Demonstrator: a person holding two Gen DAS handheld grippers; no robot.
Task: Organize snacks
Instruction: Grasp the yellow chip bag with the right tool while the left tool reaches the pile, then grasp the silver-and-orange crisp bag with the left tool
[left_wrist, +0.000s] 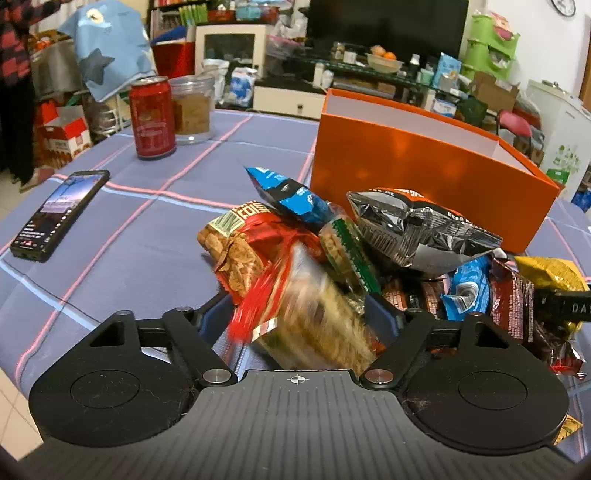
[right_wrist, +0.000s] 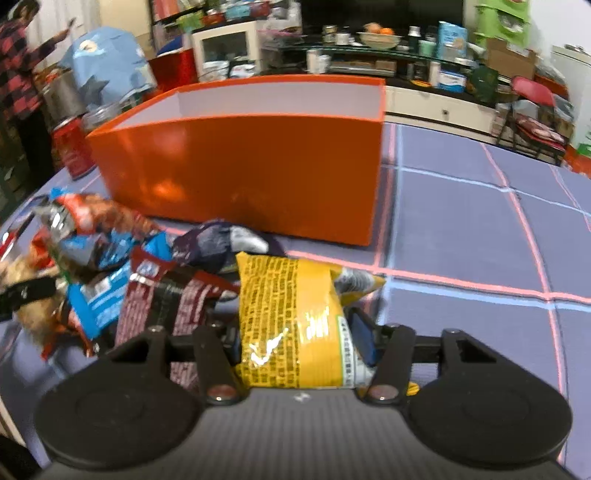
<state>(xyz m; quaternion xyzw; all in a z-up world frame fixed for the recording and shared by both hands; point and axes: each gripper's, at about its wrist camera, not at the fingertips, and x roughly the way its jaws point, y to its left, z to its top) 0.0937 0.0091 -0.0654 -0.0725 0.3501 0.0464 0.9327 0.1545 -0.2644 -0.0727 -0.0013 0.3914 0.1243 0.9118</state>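
Observation:
A heap of snack packets (left_wrist: 406, 236) lies on the purple checked tablecloth, in front of an open orange box (left_wrist: 424, 166). My left gripper (left_wrist: 299, 306) is at the heap's left end, shut on a blurred cracker packet (left_wrist: 314, 325) with a red wrapper that fills the gap between its jaws. In the right wrist view my right gripper (right_wrist: 299, 325) is shut on a yellow snack bag (right_wrist: 288, 314) at the heap's right end, with the orange box (right_wrist: 240, 166) just behind. The box's white inside shows nothing in it from these angles.
To the left on the cloth lie a phone (left_wrist: 61, 214), a red can (left_wrist: 151, 118) and a clear jar (left_wrist: 192, 109). A person in a checked shirt (right_wrist: 22, 74) stands beyond the table at the far left. Bare cloth (right_wrist: 480, 240) stretches right of the box.

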